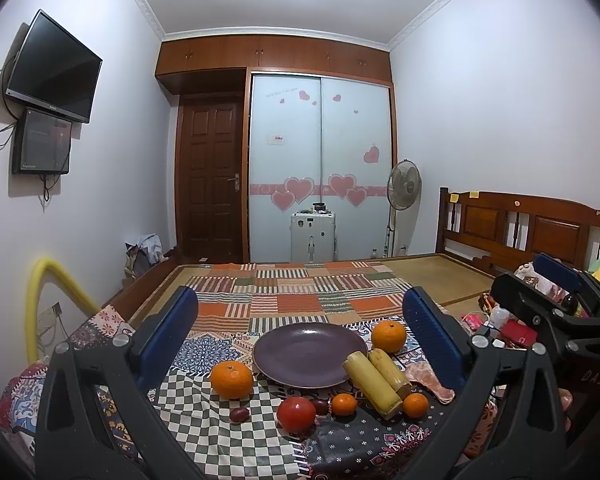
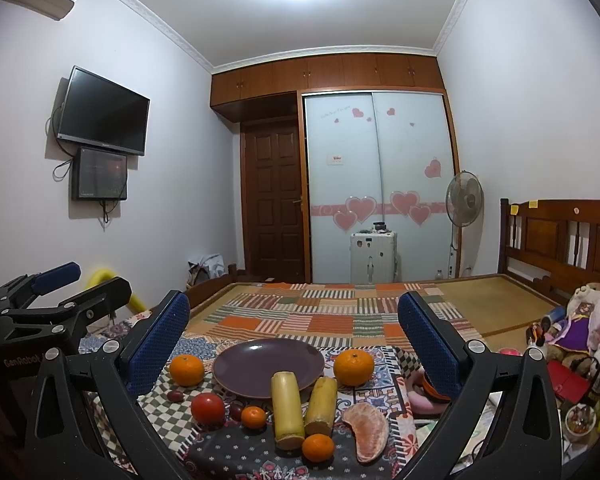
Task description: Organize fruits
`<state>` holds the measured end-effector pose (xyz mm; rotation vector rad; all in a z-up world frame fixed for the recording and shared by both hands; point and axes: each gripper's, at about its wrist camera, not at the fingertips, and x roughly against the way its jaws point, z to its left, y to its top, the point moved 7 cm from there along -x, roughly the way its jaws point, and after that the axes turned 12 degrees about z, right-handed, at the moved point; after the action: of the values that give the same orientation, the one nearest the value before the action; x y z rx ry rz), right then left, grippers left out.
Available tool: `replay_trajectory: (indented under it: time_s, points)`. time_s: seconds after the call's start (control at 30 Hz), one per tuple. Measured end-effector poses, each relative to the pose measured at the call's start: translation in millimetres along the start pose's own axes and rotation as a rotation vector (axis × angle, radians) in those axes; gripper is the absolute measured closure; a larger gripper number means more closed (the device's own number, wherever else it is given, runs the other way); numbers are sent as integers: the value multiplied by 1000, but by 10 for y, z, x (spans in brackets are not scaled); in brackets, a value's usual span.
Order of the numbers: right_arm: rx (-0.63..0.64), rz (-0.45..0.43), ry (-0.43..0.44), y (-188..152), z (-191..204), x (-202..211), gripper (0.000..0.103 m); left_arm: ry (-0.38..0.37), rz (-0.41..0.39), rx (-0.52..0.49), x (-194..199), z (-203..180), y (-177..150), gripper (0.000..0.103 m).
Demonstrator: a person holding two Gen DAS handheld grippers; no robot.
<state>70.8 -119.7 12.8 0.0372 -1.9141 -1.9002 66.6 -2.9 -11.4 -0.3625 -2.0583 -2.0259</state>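
We are holding the left gripper (image 1: pixel 300 344) and right gripper (image 2: pixel 294 340) spread wide, empty, squaring up above the fruit. The purple plate (image 1: pixel 300 340) is sitting bare; oranges (image 1: pixel 231 379), tomato (image 1: pixel 296 415) and sugarcane pieces (image 2: pixel 286 410) are ringing its near rim on the patchwork cloth (image 1: pixel 220 432), leaving room above.

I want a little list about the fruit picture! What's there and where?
plate: purple, empty, on the patterned cloth
big oranges: one left of the plate, one right
small oranges: two
tomato: red, near front
yellow stalks: two, side by side
peeled segment
left tool: open, empty
right tool: open, empty
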Motion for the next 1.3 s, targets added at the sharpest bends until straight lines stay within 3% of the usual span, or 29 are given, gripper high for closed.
replay_trajectory:
  time_s: [1.3]
  points:
    - [-8, 0, 3, -39, -28, -18, 0, -1, -8, 9, 20, 50, 19, 0]
